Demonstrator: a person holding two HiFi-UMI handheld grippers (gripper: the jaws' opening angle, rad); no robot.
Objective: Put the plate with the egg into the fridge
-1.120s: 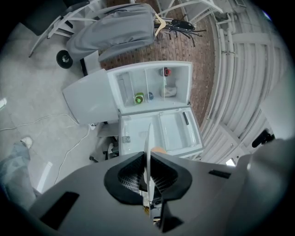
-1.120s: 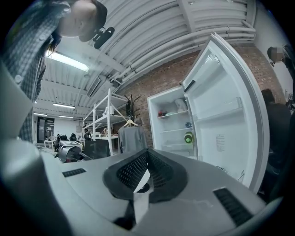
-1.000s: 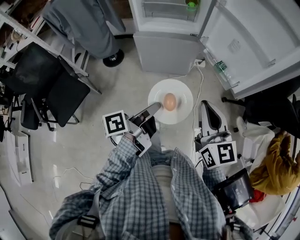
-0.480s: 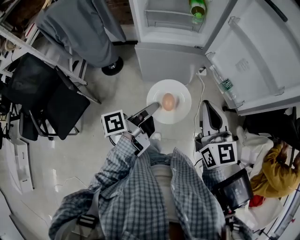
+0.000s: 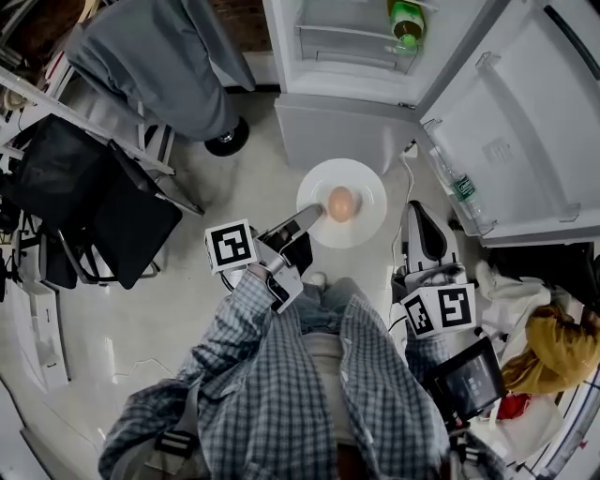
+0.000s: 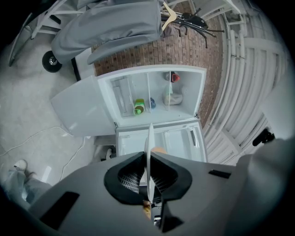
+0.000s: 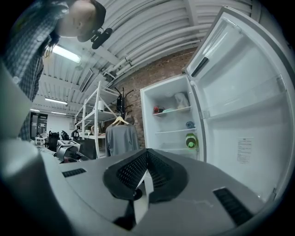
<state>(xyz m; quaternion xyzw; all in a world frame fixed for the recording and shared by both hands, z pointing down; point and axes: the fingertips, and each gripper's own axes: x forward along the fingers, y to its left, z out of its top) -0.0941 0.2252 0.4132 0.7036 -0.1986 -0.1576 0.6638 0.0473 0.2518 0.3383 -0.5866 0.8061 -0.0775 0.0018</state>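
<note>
A white plate (image 5: 361, 225) with a brown egg (image 5: 342, 202) on it hangs level above the floor, in front of the open fridge (image 5: 349, 49). My left gripper (image 5: 307, 219) is shut on the plate's near-left rim. In the left gripper view the plate (image 6: 149, 138) shows edge-on between the jaws, with a bit of the egg (image 6: 159, 150) behind it and the fridge (image 6: 182, 133) straight ahead. My right gripper (image 5: 419, 223) hangs to the right of the plate, apart from it, jaws together and holding nothing. In its own view the right gripper (image 7: 147, 156) points toward the fridge (image 7: 171, 124).
The fridge door (image 5: 530, 122) stands open to the right, with a bottle (image 5: 465, 195) in its rack. A green bottle (image 5: 406, 21) stands on a fridge shelf. A grey garment (image 5: 164, 52) and black chairs (image 5: 103, 192) are to the left. A cable (image 5: 403, 173) runs over the floor.
The fridge has come nearer and more of its inside shows. The plate with the egg has stayed in the left gripper's hold, and the right gripper kept its place beside it.
</note>
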